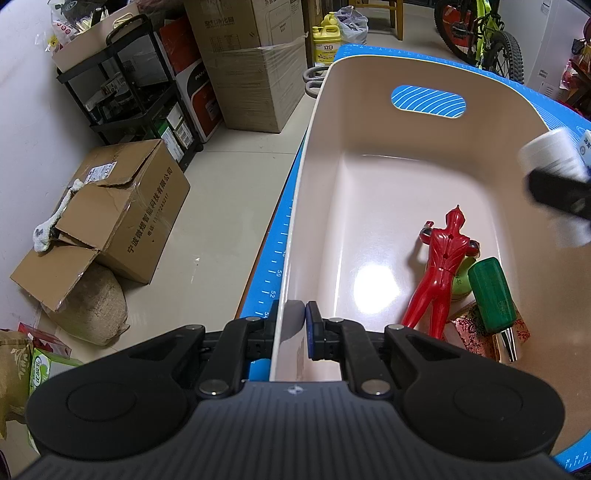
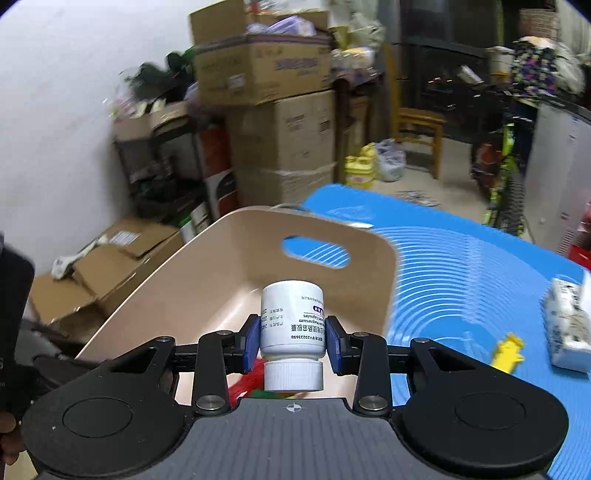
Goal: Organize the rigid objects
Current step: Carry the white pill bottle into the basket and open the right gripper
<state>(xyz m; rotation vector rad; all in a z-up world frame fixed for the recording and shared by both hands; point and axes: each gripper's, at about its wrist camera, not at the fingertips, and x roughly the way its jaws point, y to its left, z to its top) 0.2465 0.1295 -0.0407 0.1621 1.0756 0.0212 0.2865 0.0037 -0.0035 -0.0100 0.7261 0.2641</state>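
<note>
A beige plastic bin (image 1: 369, 122) stands on a blue mat (image 1: 273, 266). My left gripper (image 1: 291, 325) is shut on the bin's near left rim. Inside the bin lie a red toy figure (image 1: 439, 269), a green-handled tool (image 1: 493, 299), a green round object (image 1: 461, 284) and a patterned red box (image 1: 469, 332). My right gripper (image 2: 291, 338) is shut on a white pill bottle (image 2: 291, 317), cap toward the camera, held over the bin (image 2: 207, 266). The bottle also shows blurred at the right edge of the left wrist view (image 1: 554, 155).
On the mat right of the bin lie a yellow toy (image 2: 509, 350) and a white patterned pack (image 2: 569, 328). Cardboard boxes (image 1: 122, 210), a black shelf (image 1: 129, 92), a bicycle (image 1: 480, 33) and a wooden chair (image 2: 417, 125) stand on the floor around.
</note>
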